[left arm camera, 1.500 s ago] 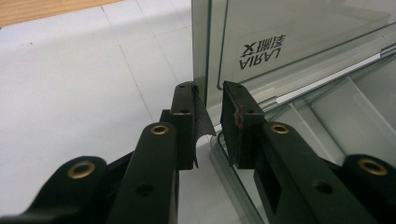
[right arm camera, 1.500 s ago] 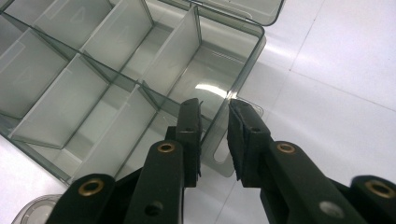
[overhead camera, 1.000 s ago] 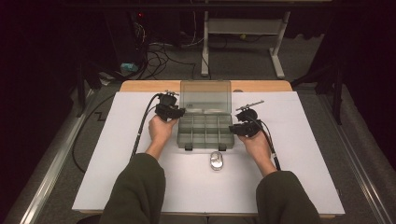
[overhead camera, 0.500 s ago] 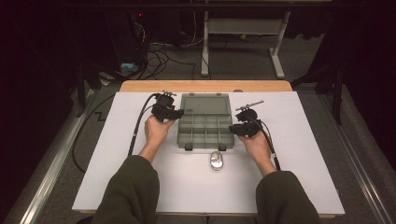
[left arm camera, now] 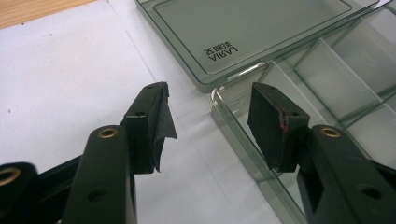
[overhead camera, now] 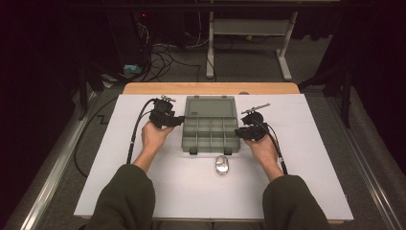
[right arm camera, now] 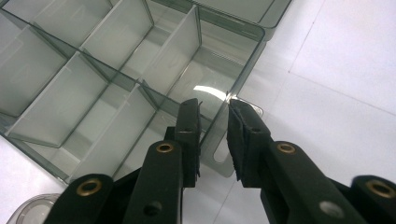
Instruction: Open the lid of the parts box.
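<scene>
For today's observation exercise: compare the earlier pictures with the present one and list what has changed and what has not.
The organiser box's lid, standing upright a second ago, now lies flat behind the box. The left gripper has let it go: its jaws have just been opening and now stand apart with nothing between them. The right gripper keeps its jaws on the box's side wall. The small round container in front has not moved.

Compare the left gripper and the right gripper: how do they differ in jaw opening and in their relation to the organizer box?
The left gripper has its jaws wide apart, having just been opening, and nothing is pressed between them; they straddle the wall of the clear organizer box at its left side. The right gripper has its jaws close together on the box's right wall, apparently gripping it. Both are black, hand-held and sit at the box's sides.
</scene>
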Tool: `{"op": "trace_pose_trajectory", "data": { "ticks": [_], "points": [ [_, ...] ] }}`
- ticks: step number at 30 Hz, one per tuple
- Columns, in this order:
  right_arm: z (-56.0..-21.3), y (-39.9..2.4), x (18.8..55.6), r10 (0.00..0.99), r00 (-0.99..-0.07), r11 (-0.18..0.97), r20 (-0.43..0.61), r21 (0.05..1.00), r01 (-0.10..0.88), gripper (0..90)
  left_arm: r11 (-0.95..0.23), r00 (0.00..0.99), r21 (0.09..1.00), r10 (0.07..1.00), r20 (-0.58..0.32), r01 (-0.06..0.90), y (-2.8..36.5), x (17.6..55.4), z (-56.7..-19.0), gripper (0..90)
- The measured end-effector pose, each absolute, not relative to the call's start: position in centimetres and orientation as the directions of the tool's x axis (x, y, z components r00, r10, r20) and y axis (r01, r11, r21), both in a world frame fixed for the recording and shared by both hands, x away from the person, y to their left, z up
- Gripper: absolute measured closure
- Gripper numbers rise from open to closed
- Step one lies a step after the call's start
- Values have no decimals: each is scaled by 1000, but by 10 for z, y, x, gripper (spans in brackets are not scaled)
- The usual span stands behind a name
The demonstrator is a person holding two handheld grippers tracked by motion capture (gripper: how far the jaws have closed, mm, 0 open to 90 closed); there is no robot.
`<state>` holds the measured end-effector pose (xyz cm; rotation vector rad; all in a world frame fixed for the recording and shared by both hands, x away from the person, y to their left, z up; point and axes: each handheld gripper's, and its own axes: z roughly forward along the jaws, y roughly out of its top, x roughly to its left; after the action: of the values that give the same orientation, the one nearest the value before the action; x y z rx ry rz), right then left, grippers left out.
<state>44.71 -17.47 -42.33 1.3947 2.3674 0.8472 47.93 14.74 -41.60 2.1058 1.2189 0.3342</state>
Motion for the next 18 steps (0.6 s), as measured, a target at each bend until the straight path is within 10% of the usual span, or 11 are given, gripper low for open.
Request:
{"op": "trace_pose_trajectory", "data": {
  "ticks": [18],
  "points": [
    [-411, -189, 430, 841, -537, 365, 60, 671, 645, 621, -312, 536, 672, 830, -151, 672, 170, 456, -416, 445]
  ]
}}
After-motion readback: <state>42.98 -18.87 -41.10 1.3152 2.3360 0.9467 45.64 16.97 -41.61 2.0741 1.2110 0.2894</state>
